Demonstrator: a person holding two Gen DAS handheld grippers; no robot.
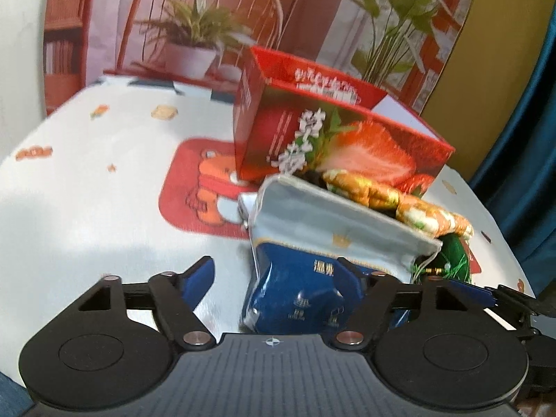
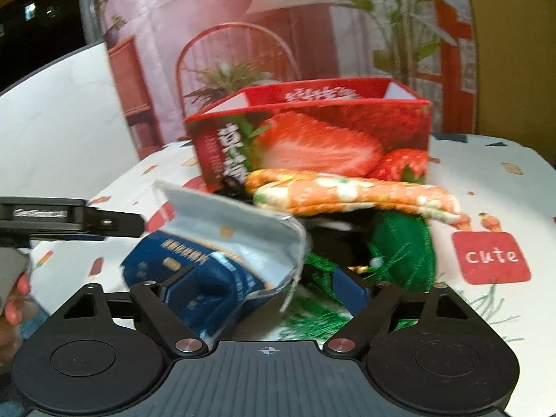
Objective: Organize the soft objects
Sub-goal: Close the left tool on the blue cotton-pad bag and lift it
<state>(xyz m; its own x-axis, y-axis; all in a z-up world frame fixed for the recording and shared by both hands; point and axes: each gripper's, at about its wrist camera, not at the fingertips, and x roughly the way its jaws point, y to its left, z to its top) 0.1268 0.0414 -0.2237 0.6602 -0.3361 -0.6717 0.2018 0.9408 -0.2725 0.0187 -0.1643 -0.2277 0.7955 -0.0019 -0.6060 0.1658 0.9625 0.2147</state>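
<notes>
Blue-and-silver satin, a drawstring pouch (image 1: pixel 312 243) lies slumped at the front of a small heap on the counter (image 1: pixel 87 187), which is covered with a white cartoon-print cloth. Behind it an orange floral quilted pad (image 1: pixel 399 201) rests across a green tasselled fabric piece (image 2: pixel 399 243), and the whole heap sits against an open-topped red cardboard box printed with strawberries (image 1: pixel 347 139), probably the place where the soft things are meant to go.

Both tools come at the pouch from the near side. The left gripper (image 1: pixel 278 271) has its jaws apart, with the right-hand jaw against the pouch's blue body and the left-hand jaw clear over bare cloth. The right gripper (image 2: pixel 267 278) is likewise spread, straddling the pouch's silver corner and drawstring without a visible pinch. Taking the limp pouch at two places would keep it from folding when lifted. A hand (image 2: pixel 15 295) shows at the left edge of the right wrist view.
</notes>
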